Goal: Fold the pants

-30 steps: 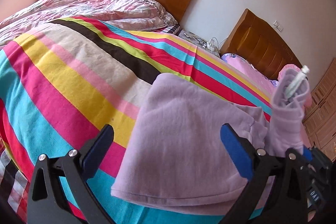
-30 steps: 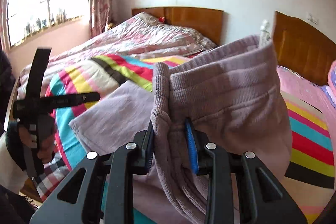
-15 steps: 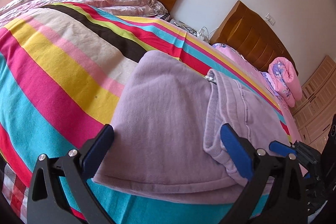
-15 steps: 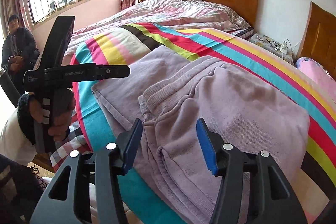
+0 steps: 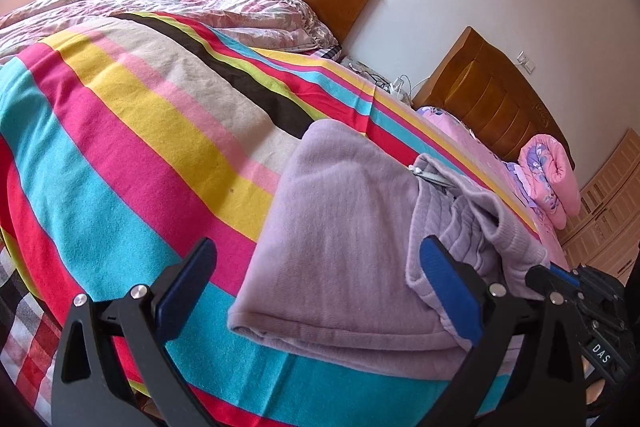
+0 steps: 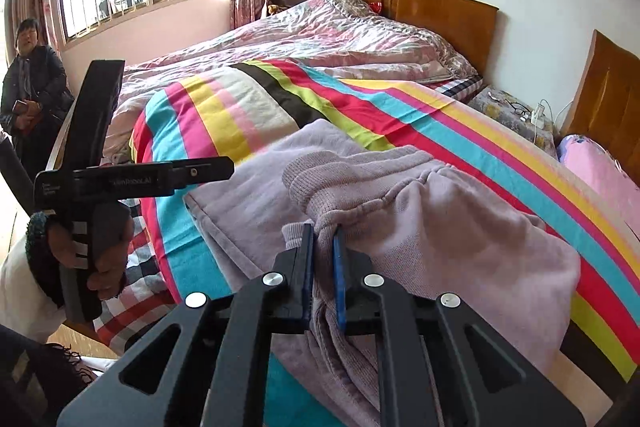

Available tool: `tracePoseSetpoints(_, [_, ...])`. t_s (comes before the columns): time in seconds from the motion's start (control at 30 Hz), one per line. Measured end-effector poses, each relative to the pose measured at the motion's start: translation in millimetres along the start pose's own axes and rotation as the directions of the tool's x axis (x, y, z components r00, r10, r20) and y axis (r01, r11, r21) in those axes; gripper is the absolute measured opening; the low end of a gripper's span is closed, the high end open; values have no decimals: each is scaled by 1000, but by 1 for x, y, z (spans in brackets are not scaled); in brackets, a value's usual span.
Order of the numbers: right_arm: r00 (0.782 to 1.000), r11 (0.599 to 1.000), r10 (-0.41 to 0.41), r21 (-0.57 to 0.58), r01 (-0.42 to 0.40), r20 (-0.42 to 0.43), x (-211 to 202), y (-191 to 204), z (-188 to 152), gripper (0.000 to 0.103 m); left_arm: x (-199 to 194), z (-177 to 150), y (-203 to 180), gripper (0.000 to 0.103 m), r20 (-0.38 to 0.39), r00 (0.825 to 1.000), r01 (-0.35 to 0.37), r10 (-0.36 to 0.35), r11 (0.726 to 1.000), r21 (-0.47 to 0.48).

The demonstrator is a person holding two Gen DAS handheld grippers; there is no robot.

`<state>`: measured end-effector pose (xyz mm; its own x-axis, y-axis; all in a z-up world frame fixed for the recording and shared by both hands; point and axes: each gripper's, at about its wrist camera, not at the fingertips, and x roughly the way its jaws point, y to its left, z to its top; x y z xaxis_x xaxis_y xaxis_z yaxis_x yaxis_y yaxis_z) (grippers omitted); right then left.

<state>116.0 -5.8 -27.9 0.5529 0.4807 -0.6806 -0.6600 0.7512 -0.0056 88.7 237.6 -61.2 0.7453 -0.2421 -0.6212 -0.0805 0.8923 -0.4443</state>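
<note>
Lilac fleece pants [image 5: 340, 247] lie folded on the striped blanket [image 5: 132, 131], with the waistband end doubled over on top at the right [image 6: 440, 227]. My right gripper [image 6: 323, 233] points down at the near edge of that top layer. Its jaws are closing and its blue pads pinch a bunch of the waistband cloth. My left gripper [image 5: 316, 255] hovers wide open over the near left part of the pants, touching nothing. In the right wrist view the left gripper [image 6: 132, 179] is at the left, held in a hand.
A pink floral quilt [image 6: 320, 31] and wooden headboards [image 6: 444, 11] lie beyond the blanket. A small bedside table with cables [image 6: 516, 111] stands between the beds. A rolled pink quilt [image 5: 552, 179] lies far right. A person [image 6: 32, 79] stands by the window. Plaid sheet [image 5: 24, 327] covers the bed's near edge.
The right gripper brought the lifted waistband down onto the folded pants, opened and let go, then shut again on a bunch of its near edge. The left gripper stayed open.
</note>
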Motion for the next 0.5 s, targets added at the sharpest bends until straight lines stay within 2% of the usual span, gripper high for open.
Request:
tracePoseSetpoints(0.1, [989,999,17,-30,-21,-145,43,8,-23,11,-1,0,-2,101,2,1000,4,-5,1000,4])
tracePoseSetpoints(0.2, [992,993,-35,-112,22,-119,49,17,-33,13,-1,-1,-4,101,-5,1000,0,0,1000,21])
tracePoseSetpoints(0.27, [991,994,-24,-113,9,-133,43,17,-28,44,-2,-2,-5,101,-3,1000,2,-2,1000,25])
tracePoseSetpoints(0.3, [990,990,-2,-141,-17,-138,40,20,-29,73,-2,-2,-5,101,-1,1000,4,-4,1000,25])
tracePoseSetpoints(0.33, [989,982,-5,-186,-22,-145,39,23,-31,78,-3,-1,-5,101,1,1000,6,-6,1000,25])
tracePoseSetpoints(0.37, [987,972,-27,-234,-12,-161,39,27,-35,78,-3,-1,-5,101,3,1000,7,-7,1000,27])
tracePoseSetpoints(0.43, [980,953,-67,-304,7,-187,40,26,-44,58,-6,-2,-5,101,9,1000,3,-4,999,34])
tracePoseSetpoints(0.5, [978,947,-36,-320,-32,-203,38,19,-47,55,-8,-1,-3,101,13,1000,1,-2,999,33])
